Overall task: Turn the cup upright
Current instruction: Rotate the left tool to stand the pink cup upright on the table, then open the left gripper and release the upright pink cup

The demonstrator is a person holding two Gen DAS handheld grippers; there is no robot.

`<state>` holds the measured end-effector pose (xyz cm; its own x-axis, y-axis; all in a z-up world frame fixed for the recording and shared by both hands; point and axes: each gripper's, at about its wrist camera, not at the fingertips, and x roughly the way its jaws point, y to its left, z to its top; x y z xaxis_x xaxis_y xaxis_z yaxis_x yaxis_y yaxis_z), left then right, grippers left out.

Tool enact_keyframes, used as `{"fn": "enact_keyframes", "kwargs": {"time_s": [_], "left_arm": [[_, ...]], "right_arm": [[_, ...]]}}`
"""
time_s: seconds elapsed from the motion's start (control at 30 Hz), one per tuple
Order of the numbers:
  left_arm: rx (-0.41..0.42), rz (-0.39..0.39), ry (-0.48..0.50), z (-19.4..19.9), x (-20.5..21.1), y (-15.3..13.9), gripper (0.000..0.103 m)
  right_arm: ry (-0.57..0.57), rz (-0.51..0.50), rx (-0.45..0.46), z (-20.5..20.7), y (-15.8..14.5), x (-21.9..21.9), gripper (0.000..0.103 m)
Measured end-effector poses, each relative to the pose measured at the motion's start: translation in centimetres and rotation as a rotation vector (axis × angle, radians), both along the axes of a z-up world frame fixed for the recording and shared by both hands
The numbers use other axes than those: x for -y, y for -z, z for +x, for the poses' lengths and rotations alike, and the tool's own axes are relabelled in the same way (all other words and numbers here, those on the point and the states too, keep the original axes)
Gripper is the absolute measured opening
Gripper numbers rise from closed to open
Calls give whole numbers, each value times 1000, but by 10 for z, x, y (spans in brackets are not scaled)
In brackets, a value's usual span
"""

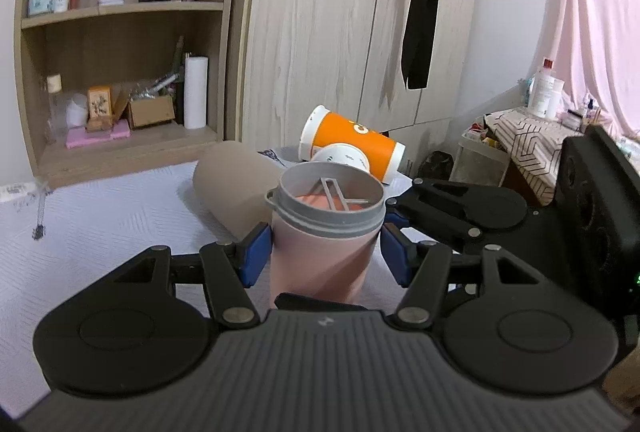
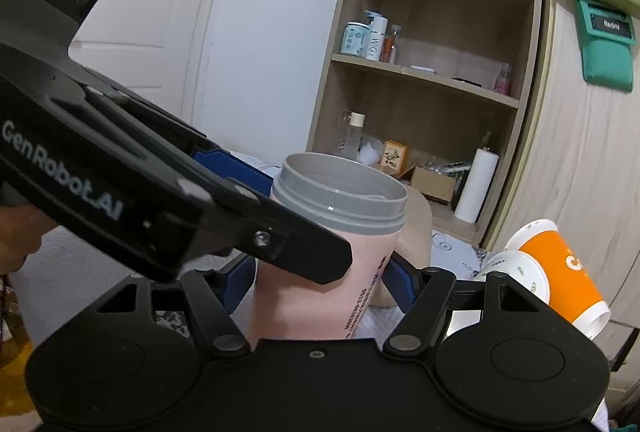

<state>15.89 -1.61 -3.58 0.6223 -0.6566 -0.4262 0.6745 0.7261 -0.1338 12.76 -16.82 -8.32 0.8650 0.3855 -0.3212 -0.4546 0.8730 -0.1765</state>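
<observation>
A pink cup with a grey rim stands upright on the white bedspread, mouth up. My left gripper straddles it; its blue pads sit beside the cup with small gaps, so it is open. In the right wrist view the same pink cup stands between the blue pads of my right gripper, which looks open around it. The left gripper's black body crosses in front of the cup from the left.
An orange paper cup and a white paper cup lie on their sides behind the pink cup. A beige cylinder lies to the left. Wooden shelves and a wardrobe stand behind the bed.
</observation>
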Motion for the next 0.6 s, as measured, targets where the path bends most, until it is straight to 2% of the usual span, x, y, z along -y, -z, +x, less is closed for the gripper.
{"fn": "enact_keyframes", "kwargs": {"time_s": [0.07,0.4,0.5,0.6], "left_arm": [[-17,-13,-2,0,-2,-1,61],[-73,-20,-44,-11,-2,-2,64],[-52,-4,-71,-20,-3,-9,69],[-35,15,-112,-35,-7,-19,70]], "right_arm": [[-6,19,-32,1,-1,1,84],[12,58,-33,-10,-4,3,85],[24,69,-31,-18,-6,7,88],[26,66,-45,-29,-10,13,88]]}}
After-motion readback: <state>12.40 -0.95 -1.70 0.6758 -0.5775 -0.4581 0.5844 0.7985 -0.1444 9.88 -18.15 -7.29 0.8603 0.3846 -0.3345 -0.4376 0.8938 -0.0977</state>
